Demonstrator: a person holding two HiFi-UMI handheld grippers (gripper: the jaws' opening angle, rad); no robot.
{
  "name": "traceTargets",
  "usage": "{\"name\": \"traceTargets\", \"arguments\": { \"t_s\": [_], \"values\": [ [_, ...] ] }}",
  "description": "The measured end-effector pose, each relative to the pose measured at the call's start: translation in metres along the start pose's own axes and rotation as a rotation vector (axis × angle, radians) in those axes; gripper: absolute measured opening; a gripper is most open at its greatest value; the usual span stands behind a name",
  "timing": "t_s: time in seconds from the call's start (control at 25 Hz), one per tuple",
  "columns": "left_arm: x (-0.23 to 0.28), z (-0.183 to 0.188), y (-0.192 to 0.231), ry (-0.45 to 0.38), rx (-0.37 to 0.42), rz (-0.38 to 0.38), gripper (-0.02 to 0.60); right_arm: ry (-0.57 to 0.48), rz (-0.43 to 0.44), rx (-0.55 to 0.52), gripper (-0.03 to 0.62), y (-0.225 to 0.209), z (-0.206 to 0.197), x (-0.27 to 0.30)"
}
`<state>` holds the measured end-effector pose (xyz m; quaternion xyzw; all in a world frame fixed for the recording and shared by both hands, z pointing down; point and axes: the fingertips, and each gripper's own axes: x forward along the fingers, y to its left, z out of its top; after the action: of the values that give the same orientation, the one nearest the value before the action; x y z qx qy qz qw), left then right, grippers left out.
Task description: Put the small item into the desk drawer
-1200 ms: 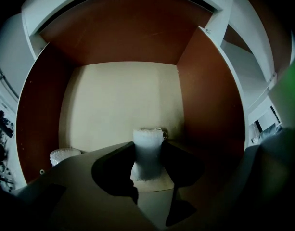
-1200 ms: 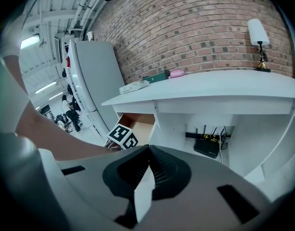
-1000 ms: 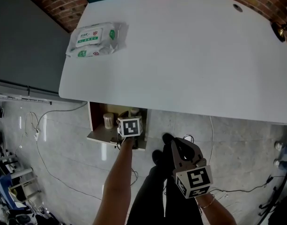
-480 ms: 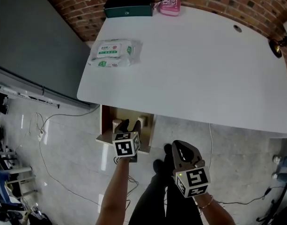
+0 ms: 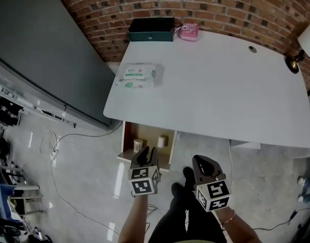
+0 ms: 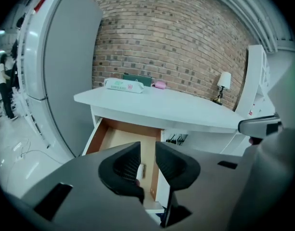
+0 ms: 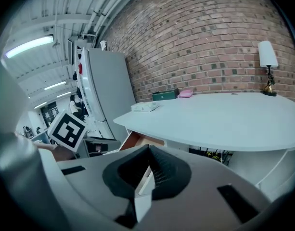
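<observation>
Now left tongs (image 6: 147,163), lately narrowing yet apart, empty, near open drawer (image 5: 148,134); right tongs (image 7: 148,153) together.

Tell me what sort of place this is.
Probably an office or studio workspace: a white desk with an open drawer stands against a brick wall, with a table lamp on it and loose cables on the polished floor.

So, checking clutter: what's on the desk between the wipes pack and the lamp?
Head view shows bare desk between wipes pack and lamp, only a small hole.
</observation>
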<state>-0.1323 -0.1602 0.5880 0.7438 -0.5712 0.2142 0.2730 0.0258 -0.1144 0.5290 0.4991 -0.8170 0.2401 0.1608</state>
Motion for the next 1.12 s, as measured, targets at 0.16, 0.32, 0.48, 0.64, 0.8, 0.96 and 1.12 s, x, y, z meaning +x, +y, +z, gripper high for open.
{"name": "traceTargets", "arguments": {
  "t_s": [0.16,0.32,0.48,0.64,0.8,0.96,1.12],
  "values": [
    [-0.045,0.014,-0.005,-0.062,-0.013,0.012,0.097,-0.028,0.020,-0.012,0.008,0.010,0.019,-0.017],
    [-0.084,0.022,-0.005,-0.113,-0.003,0.037,0.066,-0.042,0.044,-0.044,0.008,0.024,0.034,-0.030],
    [-0.121,0.033,-0.005,-0.169,0.014,0.066,0.063,-0.055,0.083,-0.054,0.008,0.039,0.047,-0.042],
    [-0.154,0.041,-0.005,-0.219,-0.003,0.093,0.054,-0.075,0.112,-0.063,0.008,0.052,0.063,-0.057],
    [-0.183,0.039,0.003,-0.255,-0.027,0.127,0.043,-0.103,0.137,-0.080,0.008,0.067,0.073,-0.067],
    [-0.212,0.040,0.009,-0.279,-0.041,0.161,0.031,-0.113,0.163,-0.086,0.008,0.079,0.083,-0.079],
    [-0.239,0.040,0.010,-0.289,-0.046,0.181,0.028,-0.120,0.184,-0.109,0.008,0.090,0.090,-0.087]
  ]
}}
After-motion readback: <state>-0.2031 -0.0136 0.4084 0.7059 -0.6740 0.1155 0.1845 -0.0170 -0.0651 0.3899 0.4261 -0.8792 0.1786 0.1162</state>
